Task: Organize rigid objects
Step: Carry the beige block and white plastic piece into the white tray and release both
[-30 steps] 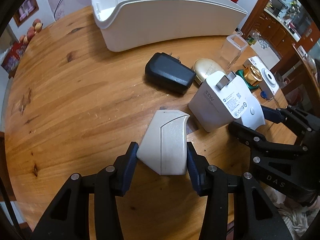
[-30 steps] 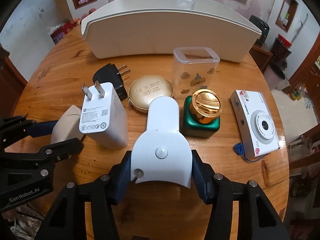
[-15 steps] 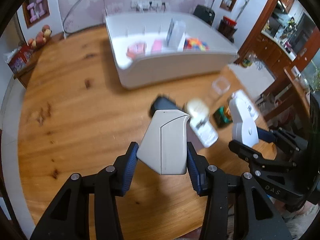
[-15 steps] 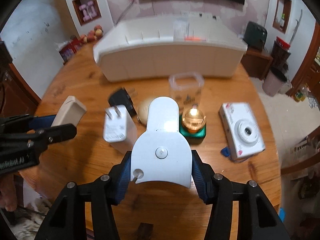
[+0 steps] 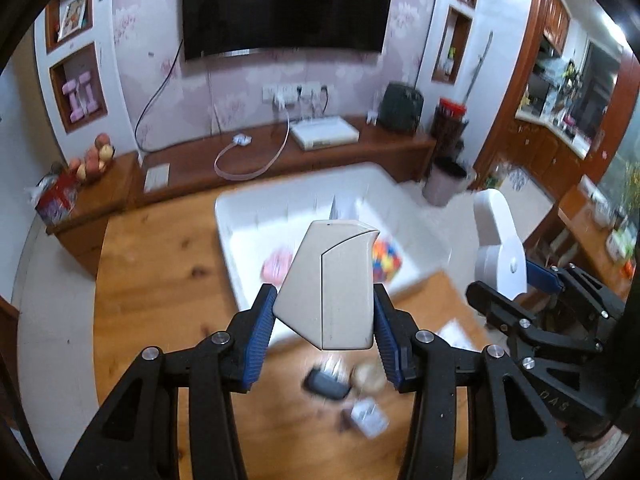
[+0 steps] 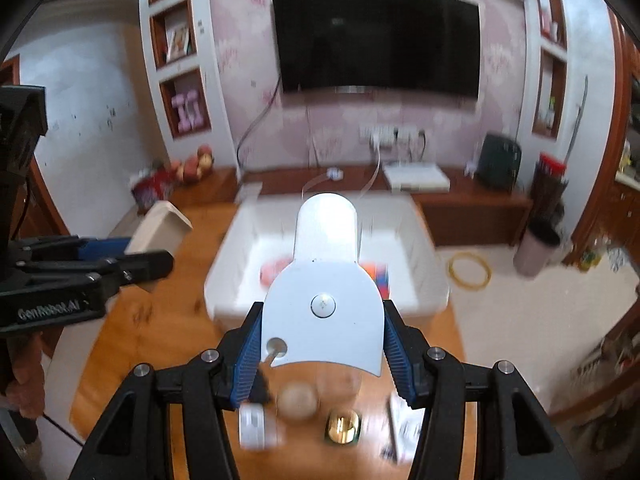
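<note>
My left gripper (image 5: 324, 320) is shut on a beige wedge-shaped plastic block (image 5: 332, 284), held high above the round wooden table (image 5: 160, 280). My right gripper (image 6: 320, 344) is shut on a white rounded plastic device (image 6: 324, 280) with a round button and a small hole. Both hang in front of the white divided bin (image 6: 248, 256), which holds a pink item (image 6: 276, 268) and a colourful cube (image 5: 386, 260). Far below lie, blurred, a black charger (image 5: 326, 386), a white charger (image 5: 370, 420), a gold compact (image 6: 298, 400), a gold-capped green bottle (image 6: 343, 428) and a white camera (image 6: 404, 424).
The left gripper with its beige block (image 6: 160, 226) shows at the left of the right wrist view; the right gripper with its white device (image 5: 500, 248) shows at the right of the left wrist view. A TV (image 6: 376, 40) and a low wooden cabinet (image 6: 460, 204) stand behind the table.
Both grippers have risen well above the table with their objects still gripped, and tilted up. The bin's inside and the far wall came into view; the table items shrank to the bottom.
</note>
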Demonstrator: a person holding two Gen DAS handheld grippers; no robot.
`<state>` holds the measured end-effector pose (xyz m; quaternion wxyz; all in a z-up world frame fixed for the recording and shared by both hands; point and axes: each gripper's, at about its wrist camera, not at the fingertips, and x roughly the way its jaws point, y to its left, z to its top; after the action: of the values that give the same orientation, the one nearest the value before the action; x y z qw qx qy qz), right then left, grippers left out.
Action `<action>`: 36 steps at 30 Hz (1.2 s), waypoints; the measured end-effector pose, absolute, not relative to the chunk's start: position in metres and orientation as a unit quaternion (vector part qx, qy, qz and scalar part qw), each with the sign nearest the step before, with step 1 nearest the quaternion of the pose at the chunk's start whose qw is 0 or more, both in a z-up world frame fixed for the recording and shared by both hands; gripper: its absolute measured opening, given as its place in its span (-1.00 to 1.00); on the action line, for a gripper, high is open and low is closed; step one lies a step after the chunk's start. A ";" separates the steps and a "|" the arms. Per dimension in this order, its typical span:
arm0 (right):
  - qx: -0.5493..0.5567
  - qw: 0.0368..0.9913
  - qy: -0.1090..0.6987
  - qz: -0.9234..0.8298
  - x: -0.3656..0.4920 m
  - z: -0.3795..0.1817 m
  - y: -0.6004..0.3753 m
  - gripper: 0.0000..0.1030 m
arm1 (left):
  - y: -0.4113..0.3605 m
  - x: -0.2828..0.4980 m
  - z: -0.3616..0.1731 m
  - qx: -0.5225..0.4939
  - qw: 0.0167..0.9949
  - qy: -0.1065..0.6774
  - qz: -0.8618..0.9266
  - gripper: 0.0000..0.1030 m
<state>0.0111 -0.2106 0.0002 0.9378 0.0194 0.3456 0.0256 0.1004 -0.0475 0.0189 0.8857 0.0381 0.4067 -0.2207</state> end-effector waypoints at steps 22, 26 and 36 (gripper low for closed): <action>0.023 0.881 0.473 0.007 0.182 -0.078 -0.222 0.09 | -0.086 0.247 -0.108 -0.011 0.852 0.509 -0.124 -0.02; 0.011 0.862 0.507 0.015 0.196 -0.113 -0.212 0.09 | -0.086 0.260 -0.130 -0.019 0.841 0.529 -0.110 -0.02; -0.008 0.841 0.539 0.045 0.209 -0.138 -0.193 0.09 | -0.088 0.263 -0.149 -0.013 0.838 0.536 -0.098 -0.02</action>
<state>0.2085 -0.1928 -0.1382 0.8413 -0.0085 0.5386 0.0446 0.2629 -0.0881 -0.1495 0.8384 -0.0126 0.5361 -0.0980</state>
